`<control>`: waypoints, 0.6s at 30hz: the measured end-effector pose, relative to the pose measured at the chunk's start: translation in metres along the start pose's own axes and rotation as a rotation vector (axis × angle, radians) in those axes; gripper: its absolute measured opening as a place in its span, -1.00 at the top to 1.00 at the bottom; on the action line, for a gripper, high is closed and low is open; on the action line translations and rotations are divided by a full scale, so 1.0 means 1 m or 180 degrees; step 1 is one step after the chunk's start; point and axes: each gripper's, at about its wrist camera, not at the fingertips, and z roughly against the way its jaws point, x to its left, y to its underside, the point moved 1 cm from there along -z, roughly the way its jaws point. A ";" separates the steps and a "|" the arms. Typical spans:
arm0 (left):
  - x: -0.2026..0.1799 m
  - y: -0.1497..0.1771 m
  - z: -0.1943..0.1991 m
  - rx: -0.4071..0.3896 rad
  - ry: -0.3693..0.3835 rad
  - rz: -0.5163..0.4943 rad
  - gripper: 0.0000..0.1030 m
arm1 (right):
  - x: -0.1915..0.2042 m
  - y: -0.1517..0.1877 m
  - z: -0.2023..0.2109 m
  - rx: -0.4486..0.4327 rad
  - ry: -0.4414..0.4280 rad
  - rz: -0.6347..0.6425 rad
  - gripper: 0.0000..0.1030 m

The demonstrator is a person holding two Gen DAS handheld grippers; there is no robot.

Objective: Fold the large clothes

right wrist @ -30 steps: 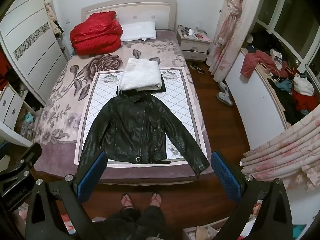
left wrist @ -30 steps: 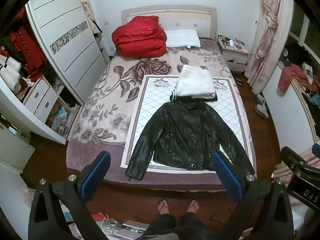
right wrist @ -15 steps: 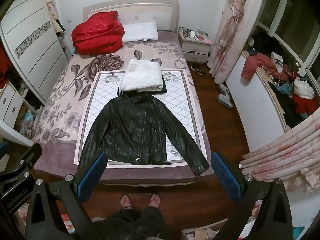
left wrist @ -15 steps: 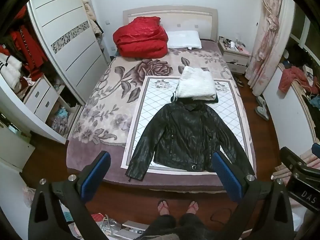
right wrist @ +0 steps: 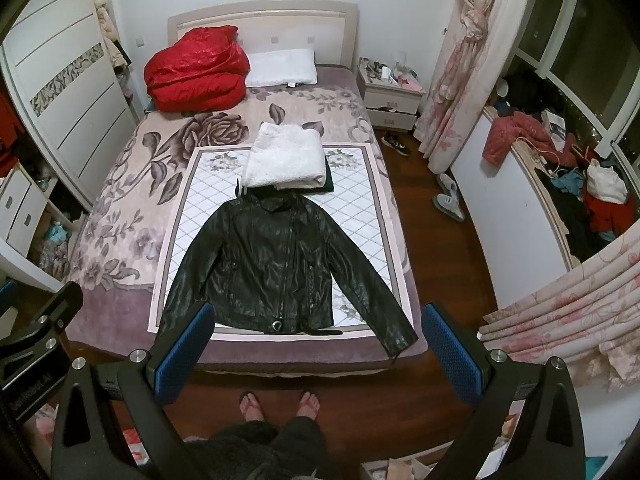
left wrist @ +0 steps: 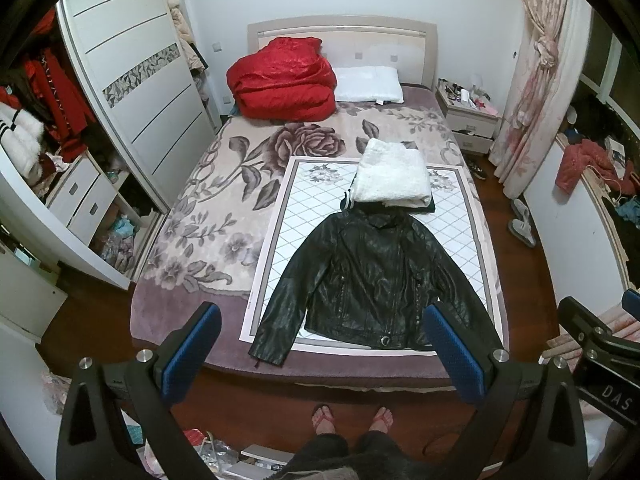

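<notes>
A black leather jacket (left wrist: 368, 276) lies spread flat, front up, sleeves angled out, on a white quilted mat (left wrist: 288, 224) at the foot of the bed; it also shows in the right wrist view (right wrist: 272, 264). A folded white fleece garment (left wrist: 390, 178) sits on a dark folded item just beyond the collar. My left gripper (left wrist: 320, 344) is open and empty, held high above the bed's foot. My right gripper (right wrist: 316, 340) is open and empty, also held high over the foot edge.
A red quilt (left wrist: 282, 80) and white pillow (left wrist: 368, 84) lie at the headboard. A wardrobe (left wrist: 136, 92) stands left, a nightstand (left wrist: 470, 116) and curtains (left wrist: 536, 80) right. Clothes pile on a ledge (right wrist: 560, 160). The person's feet (right wrist: 280, 404) stand on the wooden floor.
Both views have shifted slightly; the bed and jacket sit a little higher in the frames. The jacket has not moved and both grippers stay open.
</notes>
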 end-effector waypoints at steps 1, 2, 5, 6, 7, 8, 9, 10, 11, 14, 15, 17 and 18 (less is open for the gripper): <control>0.000 -0.001 0.000 -0.0001 -0.0001 0.0000 -1.00 | 0.000 0.000 0.000 0.0001 -0.0001 -0.0004 -1.00; 0.001 0.001 0.000 -0.0002 0.0004 0.0004 -1.00 | 0.000 -0.001 0.000 0.0002 -0.0006 -0.0010 -1.00; 0.000 -0.003 0.002 -0.0006 0.0007 0.0006 -1.00 | 0.003 0.000 0.000 -0.0010 0.0006 -0.0003 -1.00; 0.000 -0.004 0.002 -0.0009 0.0010 0.0008 -1.00 | 0.000 -0.002 0.004 -0.0010 0.0001 -0.0004 -1.00; 0.000 -0.008 0.002 -0.0009 0.0012 0.0023 -1.00 | 0.000 -0.004 0.005 -0.0011 -0.0002 -0.0004 -1.00; -0.001 -0.012 0.004 -0.0014 0.0013 0.0032 -1.00 | 0.000 -0.003 0.005 -0.0012 0.0006 -0.0003 -1.00; -0.001 -0.015 0.004 -0.0016 0.0013 0.0033 -1.00 | 0.000 -0.003 0.005 -0.0014 0.0003 -0.0002 -1.00; -0.002 -0.018 0.004 -0.0017 0.0014 0.0033 -1.00 | 0.000 -0.015 0.010 -0.0013 -0.0001 0.0007 -1.00; -0.003 -0.020 0.005 -0.0020 0.0016 0.0035 -1.00 | 0.000 -0.016 0.011 -0.0015 0.0003 0.0009 -1.00; -0.002 -0.017 0.005 -0.0022 0.0018 0.0034 -1.00 | 0.000 -0.016 0.011 -0.0012 -0.0001 0.0006 -1.00; -0.002 -0.021 0.005 -0.0026 0.0022 0.0038 -1.00 | 0.000 -0.016 0.011 -0.0019 -0.0002 0.0004 -1.00; -0.003 -0.022 0.006 -0.0040 0.0020 0.0037 -1.00 | 0.001 -0.019 0.012 -0.0025 0.0000 0.0001 -1.00; -0.003 -0.024 0.007 -0.0038 0.0023 0.0040 -1.00 | 0.000 -0.021 0.013 -0.0025 -0.0001 0.0005 -1.00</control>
